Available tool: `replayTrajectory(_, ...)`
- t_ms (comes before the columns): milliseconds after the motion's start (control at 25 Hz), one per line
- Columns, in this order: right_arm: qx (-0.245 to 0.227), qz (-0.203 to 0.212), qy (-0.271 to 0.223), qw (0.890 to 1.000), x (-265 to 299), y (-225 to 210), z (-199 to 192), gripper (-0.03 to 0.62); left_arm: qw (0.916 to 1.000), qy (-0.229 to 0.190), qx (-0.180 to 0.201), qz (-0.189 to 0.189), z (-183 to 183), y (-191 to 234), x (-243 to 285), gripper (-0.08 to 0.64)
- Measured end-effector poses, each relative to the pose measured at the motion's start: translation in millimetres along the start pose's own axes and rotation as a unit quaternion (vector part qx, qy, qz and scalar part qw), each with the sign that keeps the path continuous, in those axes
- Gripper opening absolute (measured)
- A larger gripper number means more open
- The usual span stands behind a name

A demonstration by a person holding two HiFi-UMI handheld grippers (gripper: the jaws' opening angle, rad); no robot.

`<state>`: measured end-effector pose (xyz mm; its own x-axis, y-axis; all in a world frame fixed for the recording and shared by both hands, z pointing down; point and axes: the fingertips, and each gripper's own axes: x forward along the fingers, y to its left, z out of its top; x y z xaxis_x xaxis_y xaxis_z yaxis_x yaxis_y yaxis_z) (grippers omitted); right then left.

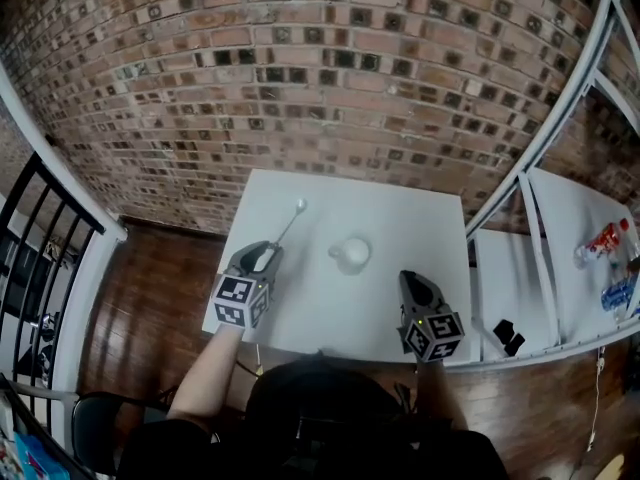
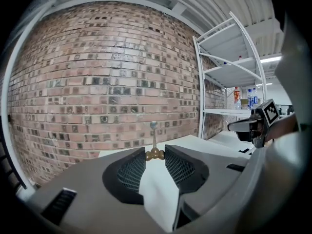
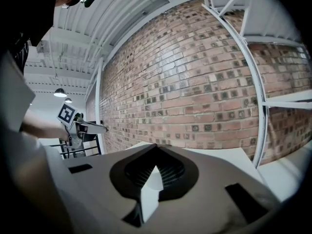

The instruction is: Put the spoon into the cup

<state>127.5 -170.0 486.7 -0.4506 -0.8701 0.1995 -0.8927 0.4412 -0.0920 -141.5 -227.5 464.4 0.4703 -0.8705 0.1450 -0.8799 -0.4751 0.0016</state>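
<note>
The left tongs (image 1: 262, 258) pinch the spoon (image 1: 288, 226) by its handle end, its bowl pointing toward the brick wall (image 1: 300, 68), over the white tabletop (image 1: 400, 218). The cup (image 1: 352, 252) stands near, to its right. The right tongs (image 1: 410, 280) are pressed together, empty.

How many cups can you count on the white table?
1. The white cup stands near the middle of the table, right of the spoon. No other seems hidden.
</note>
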Motion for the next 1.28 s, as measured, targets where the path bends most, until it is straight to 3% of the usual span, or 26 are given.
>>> replayTrajectory(320, 0.025, -0.017, 0.007, 1.000, -23, -18, -10, 0.005, 0.9975, 0.028, 0.022, -0.061, -20, -48, 34, 0.124)
replayTrajectory(640, 0.035, -0.042, 0.010, 0.998, -42, -36, -18, 0.005, 0.9881, 0.081, 0.048, -0.122, -55, -93, 55, 0.124)
replayTrajectory(960, 0.049, -0.055, 0.006, 0.997, -57, -47, -23, 0.005, 0.9794, 0.137, 0.056, -0.138, -86, -110, 71, 0.125)
replayTrajectory(1280, 0.057, -0.064, 0.003, 0.996, -62, -55, -28, 0.005, 0.9747, 0.161, 0.062, -0.143, -86, -113, 89, 0.126)
